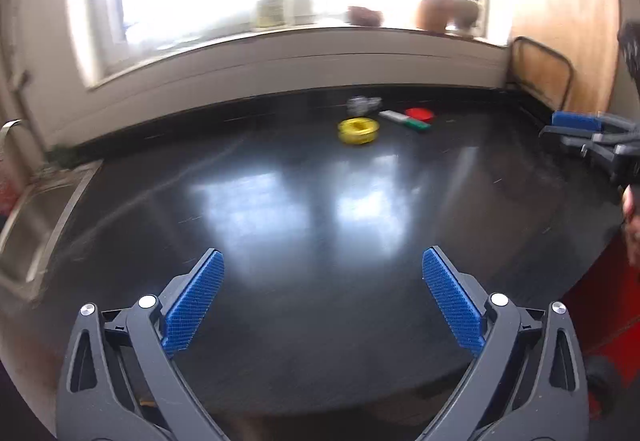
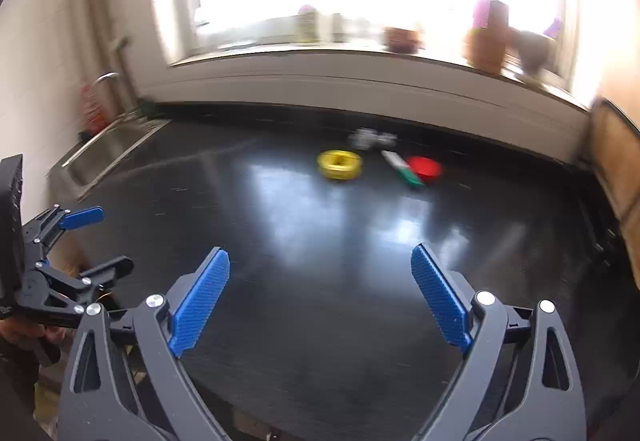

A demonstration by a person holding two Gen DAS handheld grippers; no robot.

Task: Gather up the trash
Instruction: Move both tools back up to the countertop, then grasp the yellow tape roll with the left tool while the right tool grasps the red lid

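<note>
Holding both tools over the near edge of the glossy black countertop (image 1: 304, 209), you are keeping them empty: the left gripper (image 1: 323, 261) at the bottom of its own view is standing with its blue ribbed pads (image 1: 194, 301) spread wide, and the right gripper (image 2: 320, 259) is doing the same, nothing between either pair.

Further up, near the centre of both frames and close to the back wall, the trash is lying in a small cluster. You are looking at a yellow ring-shaped roll (image 1: 358, 129), probably light and fairly stiff; pinching across its outer wall, or one wall through the hole, looks safest. Just right of it a white-and-green flat stick-like wrapper (image 1: 404, 119) is lying beside a red round lid-like disc (image 1: 420, 114); both look thin, so they may be sliding on the slick top. Behind them a crumpled whitish scrap (image 1: 363, 104) seems soft and easily squeezed, though blur is hiding detail.
</note>
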